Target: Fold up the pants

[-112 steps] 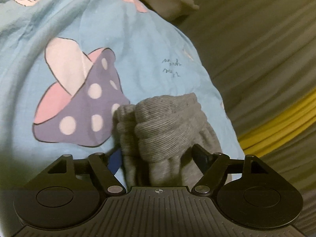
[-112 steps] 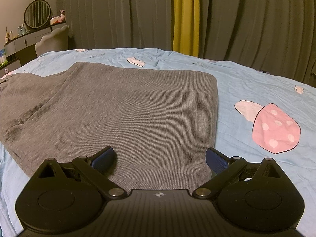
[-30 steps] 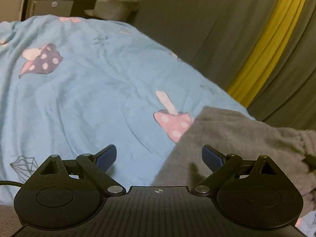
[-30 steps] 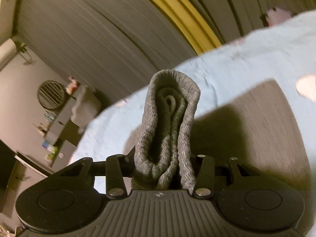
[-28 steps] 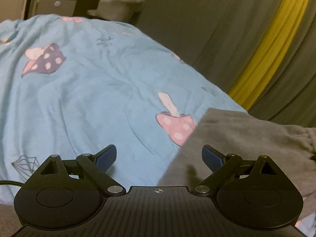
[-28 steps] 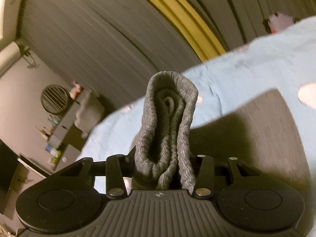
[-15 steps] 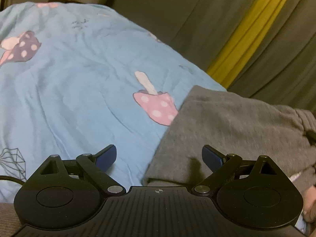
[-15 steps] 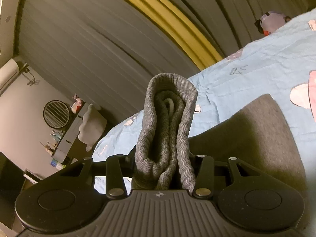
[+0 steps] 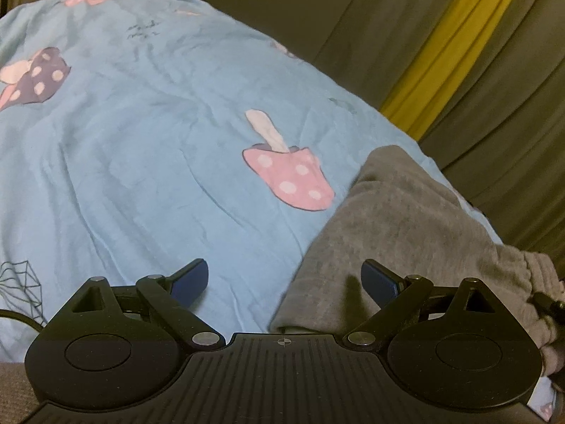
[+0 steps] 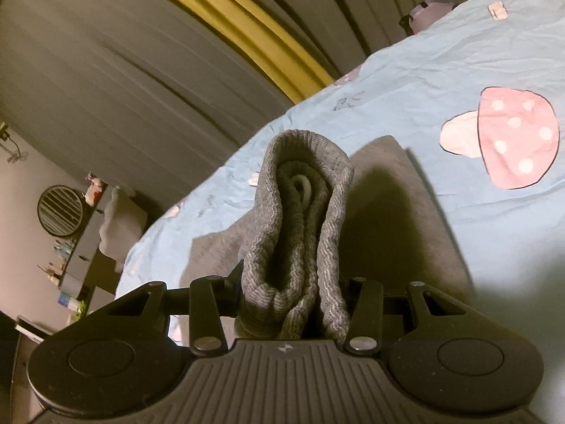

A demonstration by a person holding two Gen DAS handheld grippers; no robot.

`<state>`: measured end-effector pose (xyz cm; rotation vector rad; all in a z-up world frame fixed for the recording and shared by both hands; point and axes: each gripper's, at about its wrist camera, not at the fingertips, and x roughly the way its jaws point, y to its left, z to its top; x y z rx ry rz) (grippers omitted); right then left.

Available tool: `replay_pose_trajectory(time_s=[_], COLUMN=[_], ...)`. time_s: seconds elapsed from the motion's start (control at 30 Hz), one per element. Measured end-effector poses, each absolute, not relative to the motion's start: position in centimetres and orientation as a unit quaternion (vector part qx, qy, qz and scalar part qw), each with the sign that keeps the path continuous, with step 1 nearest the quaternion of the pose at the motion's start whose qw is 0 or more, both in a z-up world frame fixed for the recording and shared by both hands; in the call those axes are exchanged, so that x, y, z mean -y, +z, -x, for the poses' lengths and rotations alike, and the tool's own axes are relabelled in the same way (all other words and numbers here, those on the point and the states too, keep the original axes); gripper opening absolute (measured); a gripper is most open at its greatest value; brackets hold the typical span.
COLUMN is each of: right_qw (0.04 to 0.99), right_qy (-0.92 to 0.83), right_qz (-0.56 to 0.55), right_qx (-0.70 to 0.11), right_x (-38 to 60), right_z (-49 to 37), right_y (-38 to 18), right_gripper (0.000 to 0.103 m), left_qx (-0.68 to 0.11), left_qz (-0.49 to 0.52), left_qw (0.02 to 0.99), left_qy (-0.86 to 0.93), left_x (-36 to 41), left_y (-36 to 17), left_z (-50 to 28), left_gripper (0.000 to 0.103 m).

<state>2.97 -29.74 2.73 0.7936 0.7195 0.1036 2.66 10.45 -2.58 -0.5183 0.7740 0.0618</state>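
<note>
Grey ribbed pants [image 10: 300, 240], apparently waistband bunched upright, remainder flat on bed.

The pants [image 9: 406, 226] lie on the bed [image 9: 141, 148], right of a mushroom print [image 9: 289, 173] in the left wrist view, with curtains [image 9: 388, 28] behind the bed and a dresser [image 10: 77, 258] at its far left.

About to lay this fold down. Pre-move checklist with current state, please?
1. Right gripper has the pants' bunched ribbed end between its jaws, which are opening: ok.
2. Left gripper open, nothing held: ok.
3. Pants' flat part lies on the bedsheet beside the left gripper: ok.
4. Layers aligned under the raised end: cannot tell.
5. Sheet past the pants free of objects: ok.
</note>
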Motion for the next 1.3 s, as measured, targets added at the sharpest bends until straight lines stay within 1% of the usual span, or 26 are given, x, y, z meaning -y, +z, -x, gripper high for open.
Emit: replay_pose_trajectory(time_s=[0.03, 0.07, 0.1, 0.13, 0.2, 0.23, 0.3, 0.37, 0.5, 0.6, 0.7, 0.77, 0.83, 0.93, 1.07, 1.17, 1.23, 1.3], right_qw=[0.858, 0.86, 0.867, 0.876, 0.888, 0.888, 0.884, 0.881, 0.881, 0.863, 0.88, 0.884, 0.891, 0.902, 0.903, 0.9, 0.9, 0.901], right_qy=[0.052, 0.048, 0.027, 0.005, -0.018, -0.019, -0.006, 0.011, 0.032, 0.049, 0.072, 0.077, 0.077, 0.08, 0.088, 0.093, 0.095, 0.097], right_qz=[-0.372, -0.36, -0.334, -0.309, -0.284, -0.285, -0.3, -0.308, -0.303, -0.311, -0.279, -0.28, -0.272, -0.241, -0.237, -0.242, -0.243, -0.24], right_qx=[-0.349, -0.358, -0.368, -0.369, -0.361, -0.359, -0.359, -0.358, -0.363, -0.395, -0.377, -0.366, -0.356, -0.349, -0.349, -0.35, -0.348, -0.347], right_x=[30.0, 30.1, 30.3, 30.5, 31.1, 31.6, 32.1, 32.2, 31.3, 31.1, 31.1, 31.4, 31.4, 31.0, 31.2, 31.5, 31.6, 31.7], right_z=[-3.1, -3.2, -3.1, -2.9, -2.0, -1.6, -1.2, -1.0, -1.7, -3.0, -2.9, -2.8, -2.9, -3.3, -3.5, -3.9, -3.9, -3.9], right_y=[2.4, 2.2, 2.1, 2.1, 2.2, 2.2, 1.8, 1.2, -0.5, -2.8, -3.4, -3.3, -3.3, -3.1, -3.1, -3.2, -3.4, -3.4], right_gripper=[0.052, 0.056, 0.064, 0.075, 0.082, 0.088, 0.091, 0.097, 0.099, 0.099, 0.099, 0.098, 0.093, 0.092, 0.093, 0.095, 0.096, 0.097], left_qx=[-0.376, -0.379, -0.384, -0.386, -0.392, -0.394, -0.397, -0.399, -0.404, -0.41, -0.423, -0.427, -0.436, -0.428, -0.425, -0.468, -0.477, -0.474], left_qz=[0.25, 0.249, 0.247, 0.245, 0.237, 0.232, 0.222, 0.212, 0.212, 0.207, 0.198, 0.197, 0.192, 0.177, 0.112, 0.025, -0.027, -0.016], left_qw=[0.892, 0.891, 0.889, 0.889, 0.888, 0.888, 0.89, 0.891, 0.889, 0.887, 0.883, 0.882, 0.878, 0.885, 0.898, 0.883, 0.878, 0.88], left_qy=[0.031, 0.032, 0.032, 0.032, 0.032, 0.032, 0.032, 0.031, 0.036, 0.042, 0.034, 0.029, 0.037, 0.035, 0.013, -0.025, -0.023, -0.021], left_x=[-10.5, -10.4, -10.4, -10.3, -10.0, -9.9, -9.4, -9.1, -9.0, -9.0, -8.9, -8.7, -8.1, -6.3, -1.9, 2.1, 3.8, 3.7], left_y=[-2.7, -2.7, -2.8, -2.8, -2.9, -2.9, -2.9, -2.9, -3.0, -2.9, -2.2, -1.4, -0.5, 1.1, 1.8, -0.2, -2.0, -2.9], left_z=[-2.8, -2.9, -3.0, -3.1, -3.2, -3.4, -3.6, -3.7, -3.7, -3.9, -5.0, -6.3, -8.3, -11.3, -15.3, -18.5, -20.0, -21.2], left_gripper=[0.097, 0.097, 0.097, 0.097, 0.097, 0.097, 0.097, 0.097, 0.098, 0.098, 0.098, 0.098, 0.098, 0.098, 0.098, 0.099, 0.1, 0.101])
